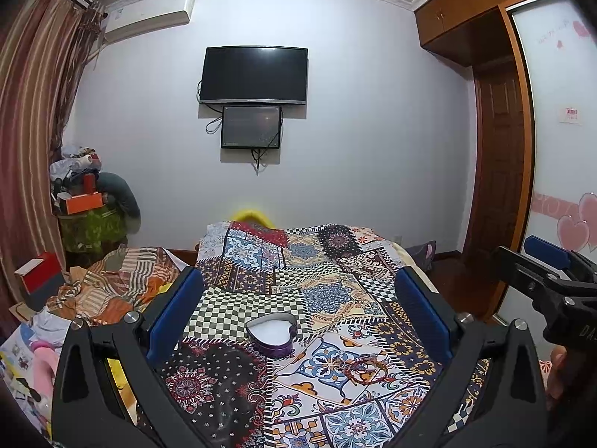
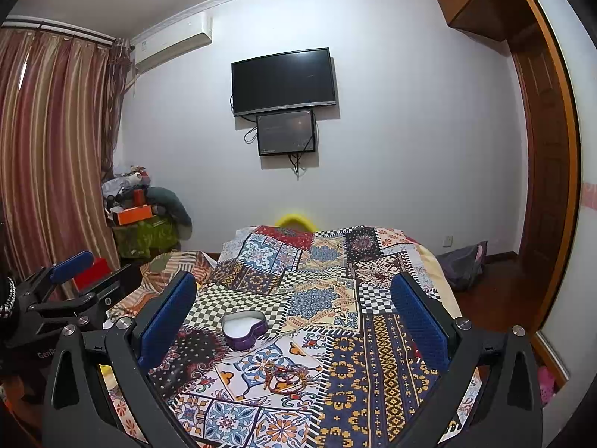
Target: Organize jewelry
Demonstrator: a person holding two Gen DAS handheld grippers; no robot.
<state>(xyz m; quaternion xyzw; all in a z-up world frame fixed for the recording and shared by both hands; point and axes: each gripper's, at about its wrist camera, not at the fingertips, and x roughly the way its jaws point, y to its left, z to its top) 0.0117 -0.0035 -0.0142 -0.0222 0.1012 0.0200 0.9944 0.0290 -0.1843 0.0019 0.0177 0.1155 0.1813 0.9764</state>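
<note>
One heart tin (image 1: 272, 336), purple, lidless, white inside, on patchwork bed (image 1: 335, 287) | one beaded bracelet tangle (image 1: 367, 369) just nearer | left claw (image 1: 298, 310) released | right claw (image 2: 294, 313) released

Left gripper (image 1: 298, 310): matte black frame, two angular arms with long triangular cut-outs. Silver round screw heads at the linkage joints, two per side. Fingers faced with blue ribbed pads (image 1: 175, 310).

Right gripper (image 2: 294, 313): same build, with black arms, silver pivot screws and blue dimpled pads (image 2: 168, 317).

In the left wrist view, the right gripper's body carries white lettering, cut off at the frame edge, reading "DA". In the right wrist view, the left gripper's body shows "GenP", also cut off.

Beside it, at the frame edge, what may be a black-and-white knitted cuff (image 2: 8, 298); too little visible to be sure.
</note>
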